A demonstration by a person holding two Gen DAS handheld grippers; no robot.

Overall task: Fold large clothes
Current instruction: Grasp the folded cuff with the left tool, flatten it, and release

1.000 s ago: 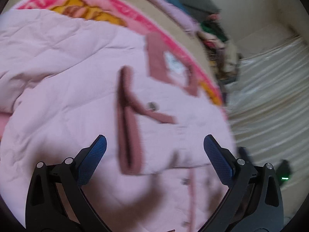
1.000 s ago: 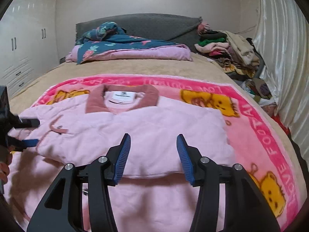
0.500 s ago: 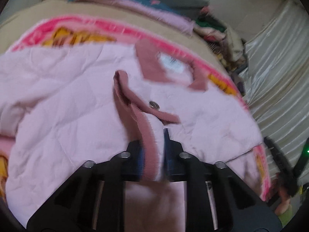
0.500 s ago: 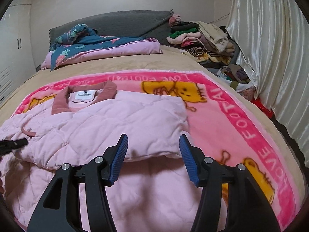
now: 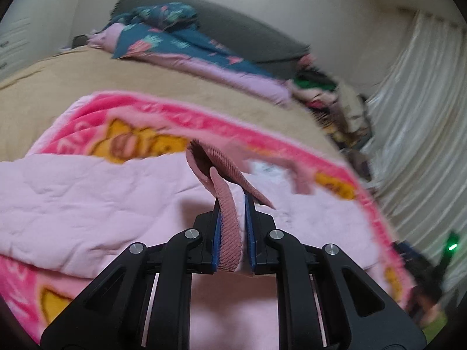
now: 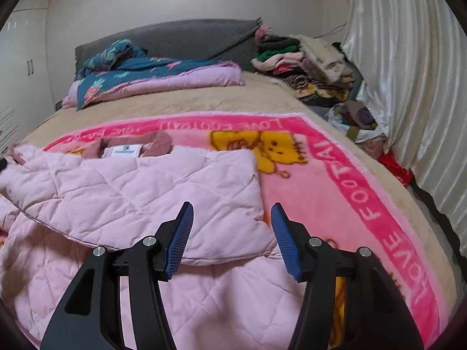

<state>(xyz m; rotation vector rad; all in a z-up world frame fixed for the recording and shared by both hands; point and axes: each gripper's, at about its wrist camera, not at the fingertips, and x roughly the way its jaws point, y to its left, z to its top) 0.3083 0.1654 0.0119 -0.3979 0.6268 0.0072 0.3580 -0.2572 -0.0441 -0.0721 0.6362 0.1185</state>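
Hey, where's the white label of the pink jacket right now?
In the right wrist view, the white label sits upper left, inside the dusty-rose collar of the pink jacket, which lies on the pink cartoon blanket.

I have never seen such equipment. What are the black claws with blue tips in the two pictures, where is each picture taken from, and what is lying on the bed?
No robot is here. A person holds a two-finger gripper in each hand, and a wide-angle camera on each gripper looks forward along its fingers. That is why the black arms with blue pads fill the bottom of each picture.

The left wrist view shows the left gripper. Its jaws are shut on the dusty-pink ribbed cuff of a pale pink quilted jacket.

The right wrist view shows the right gripper, open and holding nothing, above the jacket's folded edge.

The jacket lies on a pink cartoon blanket, spread over a beige bed. Behind it is a folded blue flowered quilt, and a clothes pile is at the far right.
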